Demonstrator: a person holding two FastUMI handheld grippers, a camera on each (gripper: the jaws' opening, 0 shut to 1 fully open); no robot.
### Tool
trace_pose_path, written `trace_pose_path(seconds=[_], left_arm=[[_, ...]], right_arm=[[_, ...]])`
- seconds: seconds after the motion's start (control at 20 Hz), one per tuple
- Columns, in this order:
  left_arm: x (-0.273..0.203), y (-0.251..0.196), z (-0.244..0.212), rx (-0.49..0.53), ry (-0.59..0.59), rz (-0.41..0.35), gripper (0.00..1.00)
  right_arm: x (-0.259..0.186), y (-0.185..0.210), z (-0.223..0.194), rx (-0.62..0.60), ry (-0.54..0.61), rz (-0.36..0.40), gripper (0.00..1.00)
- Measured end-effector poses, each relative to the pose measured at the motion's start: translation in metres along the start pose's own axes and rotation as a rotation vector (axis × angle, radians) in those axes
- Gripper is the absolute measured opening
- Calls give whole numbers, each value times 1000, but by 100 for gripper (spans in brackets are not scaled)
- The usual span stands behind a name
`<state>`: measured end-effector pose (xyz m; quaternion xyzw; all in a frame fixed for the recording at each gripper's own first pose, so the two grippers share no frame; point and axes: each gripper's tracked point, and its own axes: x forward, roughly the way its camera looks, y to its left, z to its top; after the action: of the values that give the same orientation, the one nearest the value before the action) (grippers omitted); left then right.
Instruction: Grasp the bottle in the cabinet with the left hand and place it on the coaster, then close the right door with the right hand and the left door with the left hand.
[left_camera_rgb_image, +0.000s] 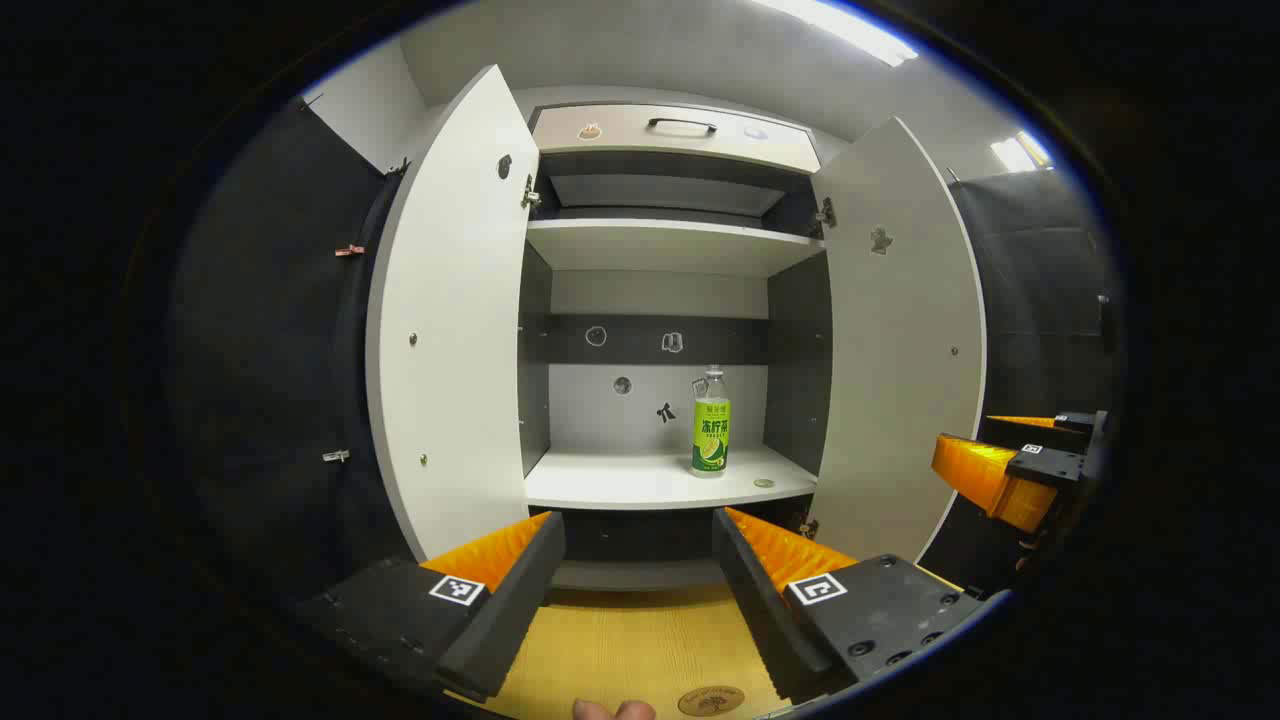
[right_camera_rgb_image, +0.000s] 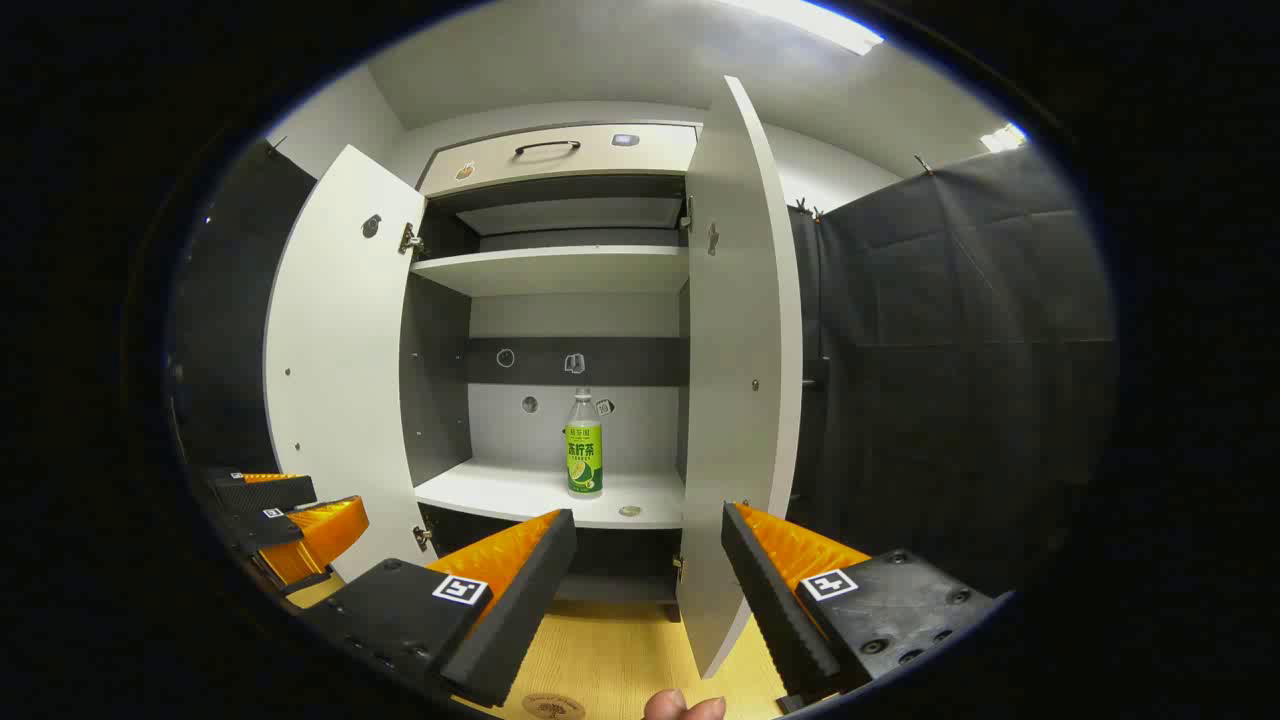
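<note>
The bottle (left_camera_rgb_image: 711, 424), standing on the cabinet shelf ahead of the left fingers and a little to their right, carries a green label with large pale characters running down it; the rig forbids reading them off; each finger bears a small square black-and-white coded marker (left_camera_rgb_image: 457, 589), a pattern without letters; the round coaster (left_camera_rgb_image: 711, 700) on the tabletop below the fingers shows a faint printed emblem, too small to read.

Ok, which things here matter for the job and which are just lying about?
Job: bottle, coaster, left door, right door, left gripper, right gripper.
Lying about: top drawer, upper shelf, small disc on the shelf.
</note>
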<state>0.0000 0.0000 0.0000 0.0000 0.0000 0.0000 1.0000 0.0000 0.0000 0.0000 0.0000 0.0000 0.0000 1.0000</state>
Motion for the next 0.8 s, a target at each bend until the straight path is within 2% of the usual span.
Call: trace_pose_path(seconds=[0.8], left_arm=[[-5, 5, 4, 3, -8, 14, 95]], right_arm=[[1, 4, 1, 10, -3, 11, 97]])
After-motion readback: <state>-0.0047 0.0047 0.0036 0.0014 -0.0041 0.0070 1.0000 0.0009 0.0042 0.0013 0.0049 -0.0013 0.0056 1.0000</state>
